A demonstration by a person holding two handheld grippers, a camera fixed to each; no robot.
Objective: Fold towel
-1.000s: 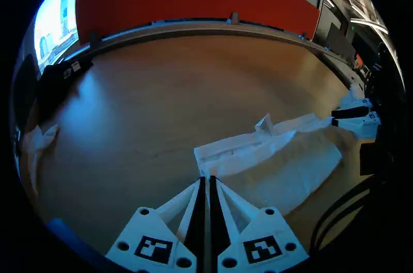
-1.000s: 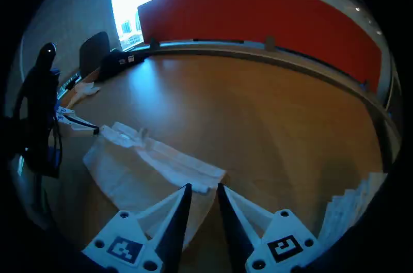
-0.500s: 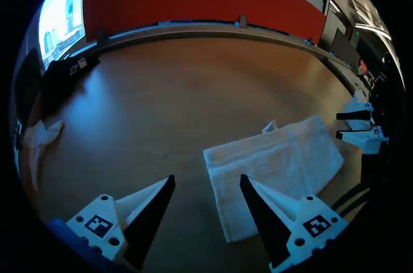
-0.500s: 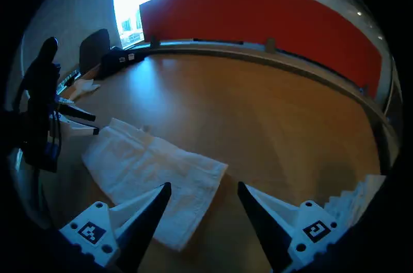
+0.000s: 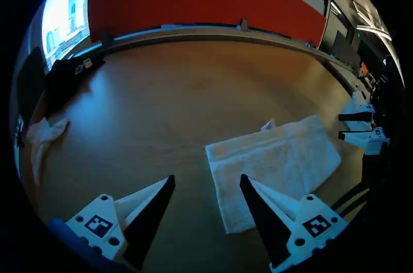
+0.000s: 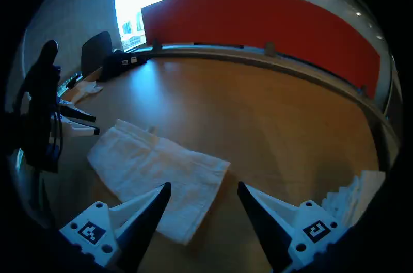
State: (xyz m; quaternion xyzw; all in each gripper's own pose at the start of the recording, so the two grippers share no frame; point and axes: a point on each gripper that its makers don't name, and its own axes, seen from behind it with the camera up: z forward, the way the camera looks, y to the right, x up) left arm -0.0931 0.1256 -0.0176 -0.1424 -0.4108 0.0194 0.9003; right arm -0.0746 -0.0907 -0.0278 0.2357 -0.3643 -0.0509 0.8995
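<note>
Left gripper view is showing the left gripper (image 5: 206, 177) hovering with its fingers spread wide and nothing between them, just over one short end of the towel (image 5: 273, 162). The towel is lying flat on the wooden table (image 5: 170, 87), doubled into a tidy rectangle, with a small tag (image 5: 268, 125) poking out at its far edge. Right gripper view is showing the right gripper (image 6: 203, 184) likewise gaping and empty, poised over the towel's opposite short end.

To my eye, each tool is waiting at its own end of the towel so that a corner is lying within easy reach for another fold. The open fingers are leaving the cloth free to lie flat.

Part of the towel's near edge is running under one finger of each gripper, so those corners are hidden. How many layers the towel is carrying is hard to make out. The person (image 6: 38, 113) is appearing as a dark shape beside the towel, without detail. Well apart from the towel, a crumpled cloth (image 5: 41, 133) and a stack of white cloths (image 6: 356, 195) are being cut off at the edge of view.
</note>
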